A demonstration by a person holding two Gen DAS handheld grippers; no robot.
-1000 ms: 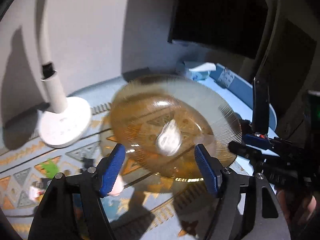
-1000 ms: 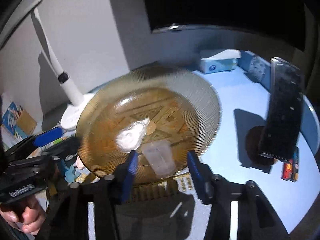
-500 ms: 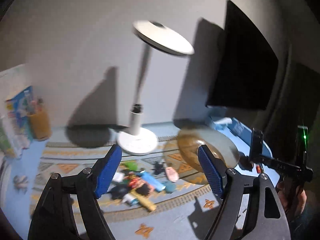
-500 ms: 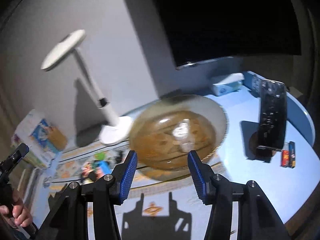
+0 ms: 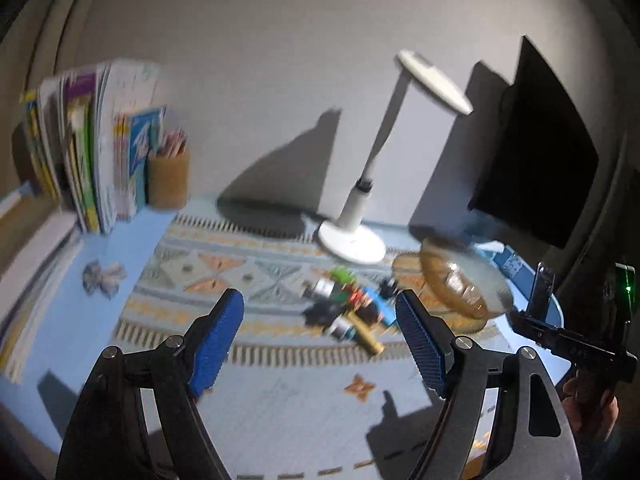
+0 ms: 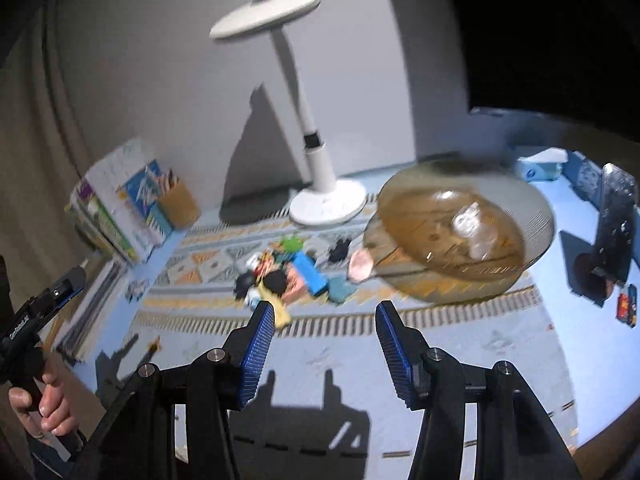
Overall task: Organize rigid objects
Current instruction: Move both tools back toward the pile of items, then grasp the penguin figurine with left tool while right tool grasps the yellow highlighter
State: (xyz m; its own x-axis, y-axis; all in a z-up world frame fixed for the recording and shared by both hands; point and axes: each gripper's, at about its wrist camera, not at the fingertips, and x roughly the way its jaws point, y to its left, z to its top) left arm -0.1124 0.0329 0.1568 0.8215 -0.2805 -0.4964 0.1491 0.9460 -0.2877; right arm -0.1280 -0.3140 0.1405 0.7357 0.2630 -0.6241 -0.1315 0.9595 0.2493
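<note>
A pile of small rigid objects (image 5: 348, 308) lies on the patterned mat; in the right wrist view the pile (image 6: 288, 276) shows a blue block, a yellow tube and a pink piece. An amber glass bowl (image 5: 460, 288) stands to its right, also in the right wrist view (image 6: 460, 232), with a clear item inside. My left gripper (image 5: 320, 340) is open and empty, held high above the mat's front. My right gripper (image 6: 324, 344) is open and empty, raised in front of the pile and bowl.
A white desk lamp (image 6: 320, 184) stands behind the pile. Books and a pencil cup (image 5: 168, 176) are at the back left. A dark monitor (image 5: 532, 140), a tissue box (image 6: 540, 168) and a phone on a stand (image 6: 616, 220) are at the right.
Both grippers have pulled back and up from close over the amber bowl. The views now take in the whole desk, with the pile and lamp visible.
</note>
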